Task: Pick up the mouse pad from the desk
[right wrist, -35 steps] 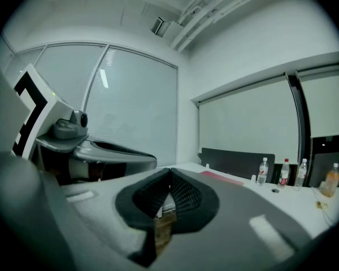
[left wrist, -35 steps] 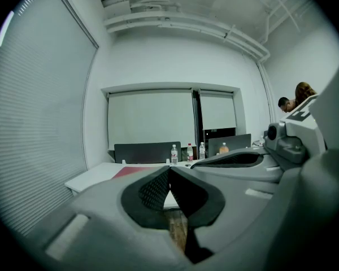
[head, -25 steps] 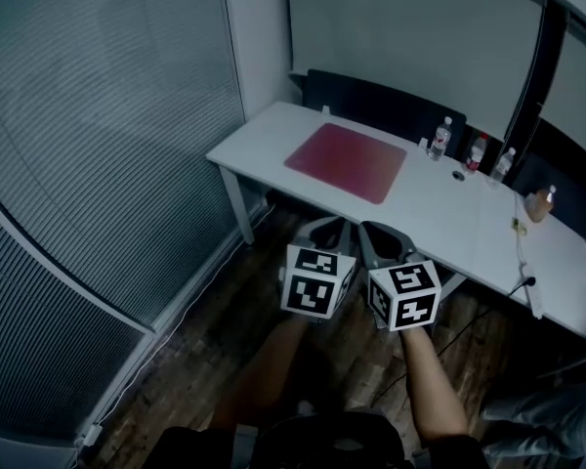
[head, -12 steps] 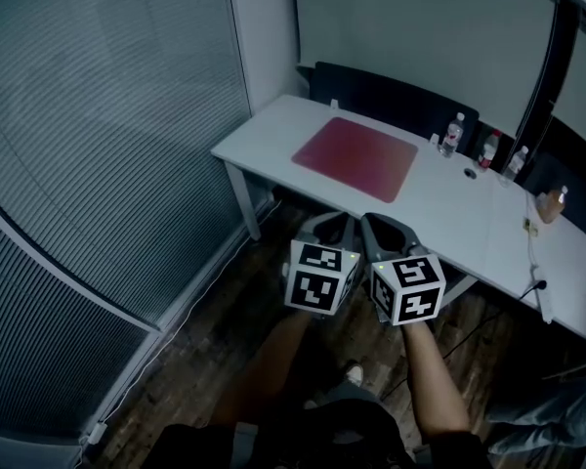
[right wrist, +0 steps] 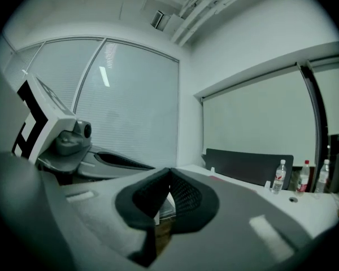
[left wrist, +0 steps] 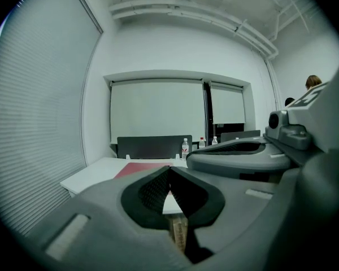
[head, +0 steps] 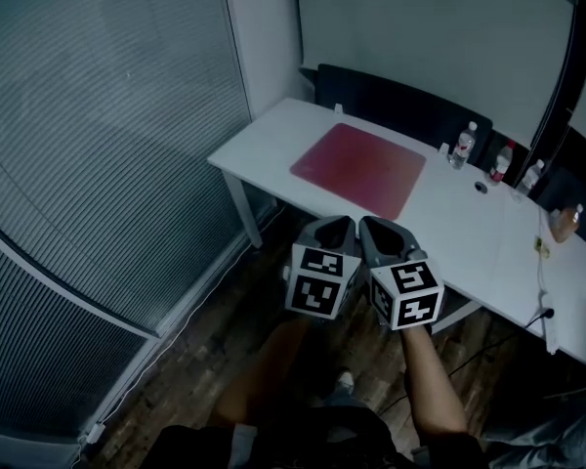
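Observation:
A dark red mouse pad (head: 358, 168) lies flat on the white desk (head: 449, 223), near its left end. My two grippers hang side by side short of the desk's front edge, over the wooden floor. The left gripper (head: 344, 223) is shut and holds nothing. Beside it the right gripper (head: 366, 223) is shut and empty too. In the left gripper view the mouse pad (left wrist: 144, 169) shows as a thin red strip just beyond the closed jaw tips (left wrist: 169, 168). In the right gripper view the jaw tips (right wrist: 169, 170) meet, with the desk (right wrist: 305, 199) beyond.
Three water bottles (head: 463, 146) and a small dark object (head: 481, 187) stand at the desk's back right. A dark partition (head: 400, 106) runs behind the desk. Window blinds (head: 98, 145) fill the left side. A cable (head: 537, 316) hangs off the desk's right part.
Both grippers have moved forward toward the desk, staying shut. The desk and mouse pad now sit closer and lower in the head view.

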